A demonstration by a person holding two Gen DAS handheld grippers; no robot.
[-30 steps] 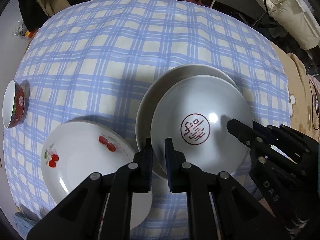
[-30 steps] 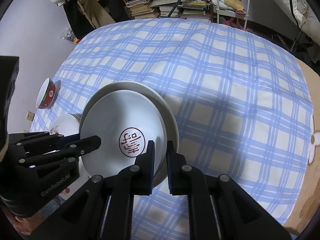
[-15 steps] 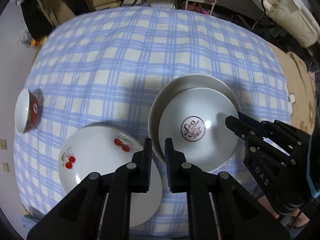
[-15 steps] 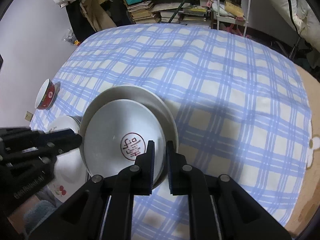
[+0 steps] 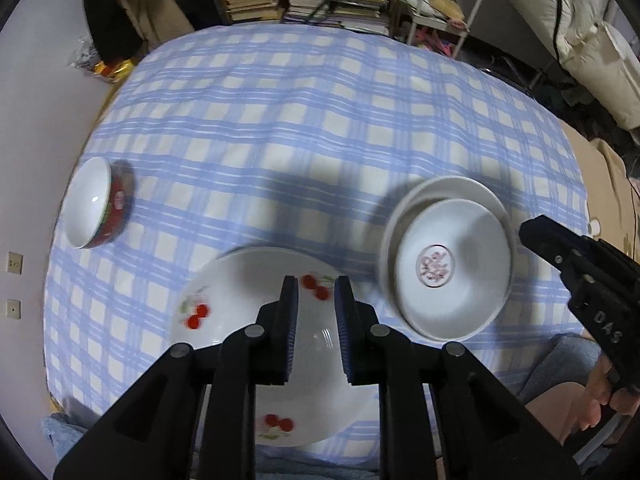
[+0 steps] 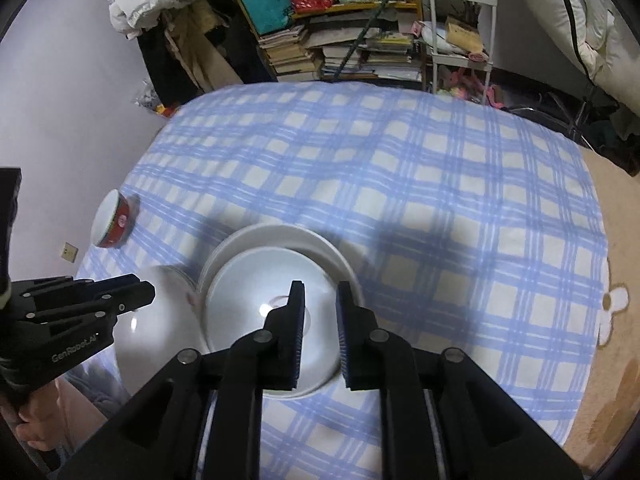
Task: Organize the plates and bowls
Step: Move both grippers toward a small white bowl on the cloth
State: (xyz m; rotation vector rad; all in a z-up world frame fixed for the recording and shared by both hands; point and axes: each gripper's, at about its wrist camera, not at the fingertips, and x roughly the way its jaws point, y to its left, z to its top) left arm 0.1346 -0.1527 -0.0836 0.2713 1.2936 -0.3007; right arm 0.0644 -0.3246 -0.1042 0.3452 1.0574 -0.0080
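A white plate with red cherries point(image 5: 248, 316) lies on the checked cloth at the near left. To its right a white dish with a red seal point(image 5: 452, 276) sits inside a larger plain plate point(image 5: 452, 190). A red bowl point(image 5: 100, 208) stands at the far left edge. My left gripper point(image 5: 314, 292) hovers over the cherry plate, jaws slightly apart and empty. My right gripper point(image 6: 319, 300) hovers over the seal dish point(image 6: 248, 300), jaws slightly apart and empty. The red bowl also shows in the right wrist view point(image 6: 114, 224).
The blue checked cloth point(image 6: 420, 184) covers a round table. Book stacks point(image 6: 304, 56) and a white trolley point(image 6: 460, 20) stand behind it. A beige rug point(image 6: 616, 280) lies to the right. A wall lies on the left.
Both grippers have pulled back and up from the stacked dishes. The left gripper has shifted left, over the cherry plate. The jaws of both have opened a little.
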